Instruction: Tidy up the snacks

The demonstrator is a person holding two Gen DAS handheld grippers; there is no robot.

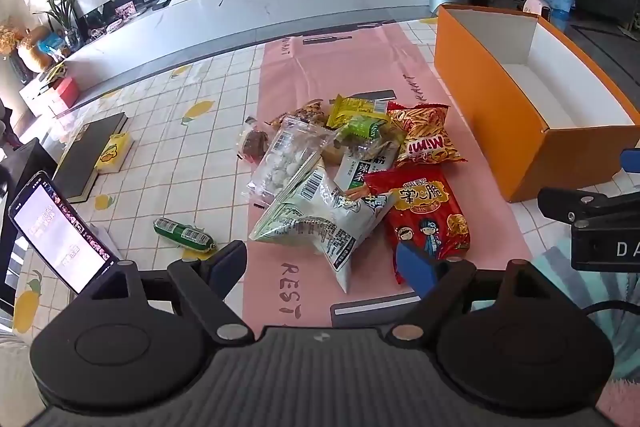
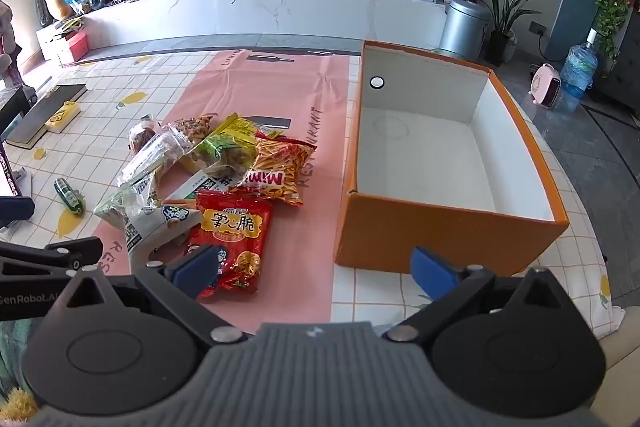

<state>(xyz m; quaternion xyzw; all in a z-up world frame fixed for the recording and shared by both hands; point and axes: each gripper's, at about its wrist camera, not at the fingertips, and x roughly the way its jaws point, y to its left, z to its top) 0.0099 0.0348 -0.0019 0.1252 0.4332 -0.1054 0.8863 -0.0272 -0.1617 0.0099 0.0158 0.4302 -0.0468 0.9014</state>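
A pile of snack packets lies on the pink mat (image 1: 320,75): a red noodle bag (image 1: 430,215) (image 2: 234,239), a Mimi chips bag (image 1: 424,137) (image 2: 276,171), a white-green bag (image 1: 316,219), a clear bag of white balls (image 1: 286,157) and green-yellow packets (image 1: 356,111). A green sausage stick (image 1: 184,234) (image 2: 70,197) lies apart at the left. An empty orange box (image 1: 532,107) (image 2: 440,163) stands right of the pile. My left gripper (image 1: 324,267) is open above the pile's near edge. My right gripper (image 2: 316,267) is open and empty between the red bag and the box.
A black book (image 1: 90,155) with a yellow pack (image 1: 114,153) lies at the table's left. A phone (image 1: 60,231) stands at the near left. The right gripper's body (image 1: 592,223) shows at the right of the left wrist view. A TV cabinet stands beyond the table.
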